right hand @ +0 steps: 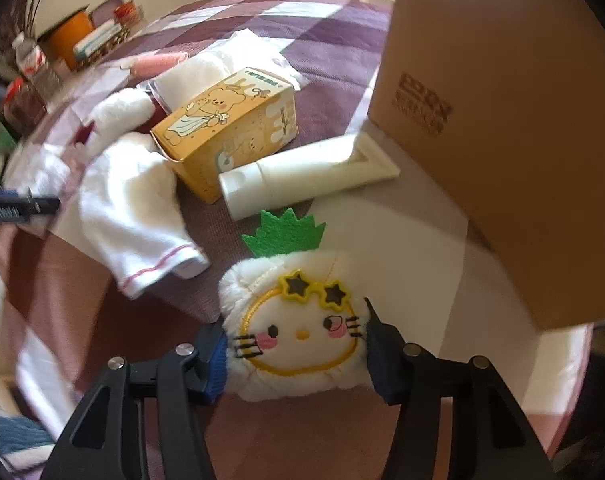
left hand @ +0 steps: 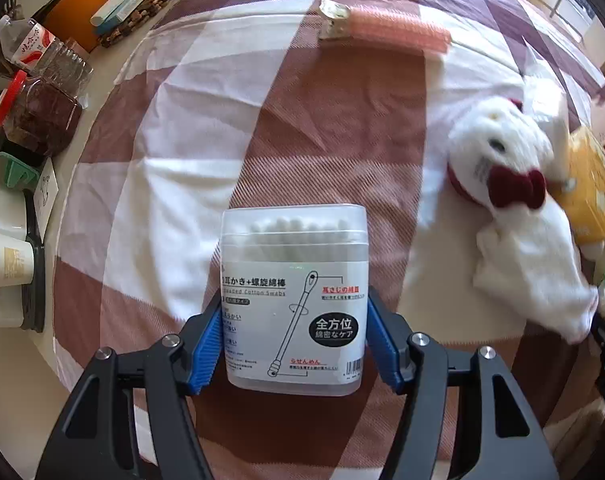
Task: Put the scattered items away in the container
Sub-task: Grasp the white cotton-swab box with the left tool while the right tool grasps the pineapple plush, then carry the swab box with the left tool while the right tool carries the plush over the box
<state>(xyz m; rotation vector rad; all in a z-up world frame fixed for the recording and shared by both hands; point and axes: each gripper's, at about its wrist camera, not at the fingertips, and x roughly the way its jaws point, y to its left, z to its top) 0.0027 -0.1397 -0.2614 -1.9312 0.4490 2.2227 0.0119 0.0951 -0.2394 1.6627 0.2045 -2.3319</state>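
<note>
Left tongs (left hand: 288,344) clamped on the cotton swab box (left hand: 294,312), which stands on the checked bedspread (left hand: 302,128). Right tongs (right hand: 296,344) straddle the pineapple plush (right hand: 294,328); pads at its sides, true grip uncertain. Risk: the soft plush squeezes out on lifting, and the smooth box could twist loose. Only the right view shows the cardboard container (right hand: 502,120) beside the cream tube (right hand: 302,176); only the left shows the pink roller (left hand: 398,32).

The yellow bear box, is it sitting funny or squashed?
The yellow bear box looks whole, not squashed, but it sits tilted, propped partly on the white cloth instead of flat on the checked blanket.
</note>
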